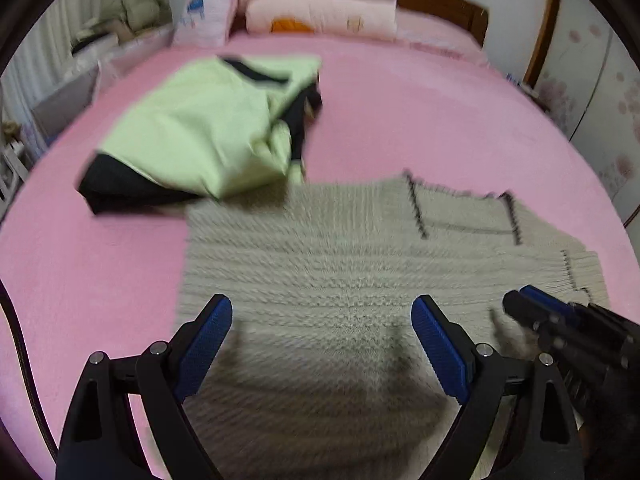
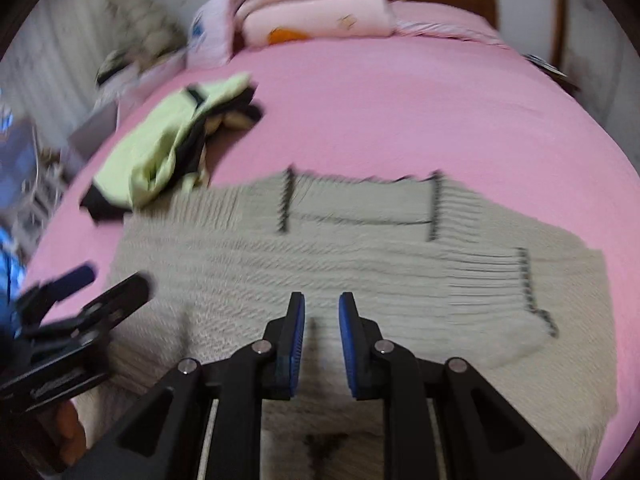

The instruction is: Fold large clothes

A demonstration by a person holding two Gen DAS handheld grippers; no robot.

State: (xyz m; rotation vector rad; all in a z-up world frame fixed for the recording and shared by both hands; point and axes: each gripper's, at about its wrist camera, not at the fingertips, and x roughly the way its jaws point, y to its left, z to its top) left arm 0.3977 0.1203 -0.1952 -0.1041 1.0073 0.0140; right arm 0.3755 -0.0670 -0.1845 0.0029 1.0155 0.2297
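Note:
A large beige knit sweater (image 1: 320, 264) with dark stitched trim lies spread flat on the pink bed; it also shows in the right wrist view (image 2: 360, 264). My left gripper (image 1: 322, 312) hovers above its near part, wide open and empty. My right gripper (image 2: 322, 310) hovers above the sweater's near middle, its blue pads a narrow gap apart, holding nothing. The right gripper shows at the lower right of the left wrist view (image 1: 532, 304); the left gripper shows at the left of the right wrist view (image 2: 100, 284).
A folded light-green and black garment (image 1: 208, 132) lies on the pink bed (image 1: 420, 112) beyond the sweater's far left corner. Stacked quilts and pillows (image 1: 320, 0) sit at the wooden headboard. A wardrobe stands at the right, clutter at the left.

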